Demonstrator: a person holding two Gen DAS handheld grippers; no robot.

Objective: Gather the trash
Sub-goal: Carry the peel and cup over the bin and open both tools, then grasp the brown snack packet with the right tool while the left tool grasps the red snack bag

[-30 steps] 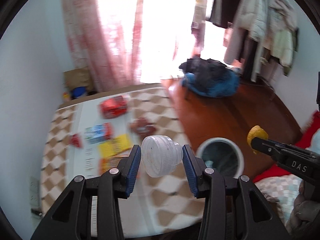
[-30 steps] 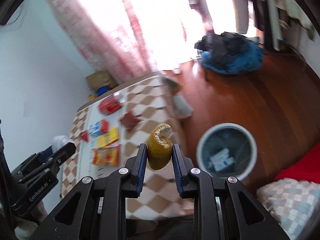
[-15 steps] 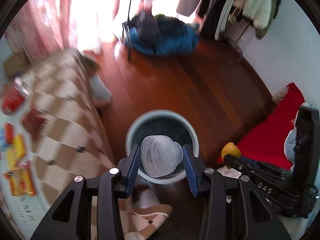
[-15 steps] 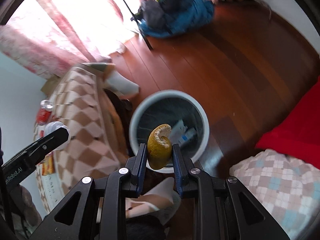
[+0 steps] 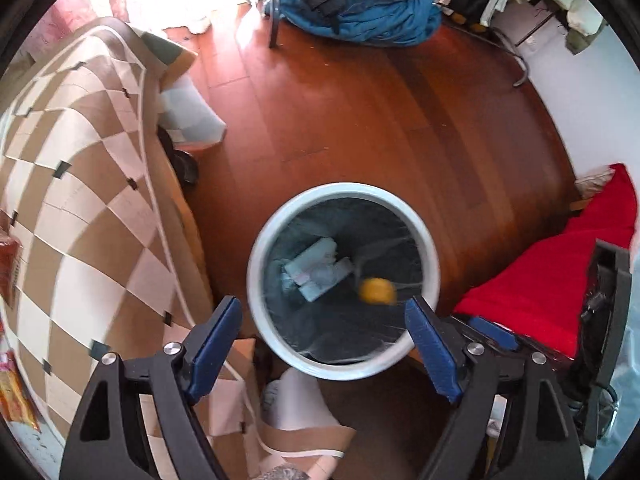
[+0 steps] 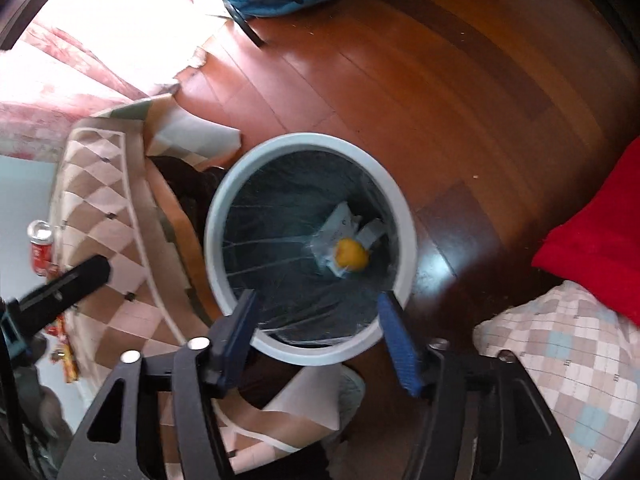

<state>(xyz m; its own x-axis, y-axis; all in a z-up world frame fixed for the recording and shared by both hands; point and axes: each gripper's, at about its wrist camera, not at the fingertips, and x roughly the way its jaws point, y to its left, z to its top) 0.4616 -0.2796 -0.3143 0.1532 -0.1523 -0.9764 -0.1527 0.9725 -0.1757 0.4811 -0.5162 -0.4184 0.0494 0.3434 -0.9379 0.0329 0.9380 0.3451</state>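
Observation:
A white-rimmed trash bin (image 5: 256,280) (image 6: 214,248) with a dark liner stands on the wooden floor right below both grippers. My left gripper (image 5: 324,340) is open over its near rim, with nothing between the blue pads. My right gripper (image 6: 318,340) is open too, with nothing in it. A yellow fruit peel (image 5: 376,290) (image 6: 352,256) is blurred inside the bin, over pale paper litter (image 5: 310,266). The clear plastic cup shows only as a faint see-through shape (image 5: 326,278) among that litter.
The table under a brown-and-white checked cloth (image 5: 80,200) (image 6: 100,200) stands left of the bin, with a red can (image 6: 40,248) and snack packets (image 5: 12,392) on it. A red cushion (image 5: 560,260) and checked pillow (image 6: 560,360) lie to the right. A blue clothes pile (image 5: 360,8) is beyond.
Both grippers swung from the table to above the bin and opened. The clear cup left the left gripper and the yellow peel left the right one; both are now in the bin.

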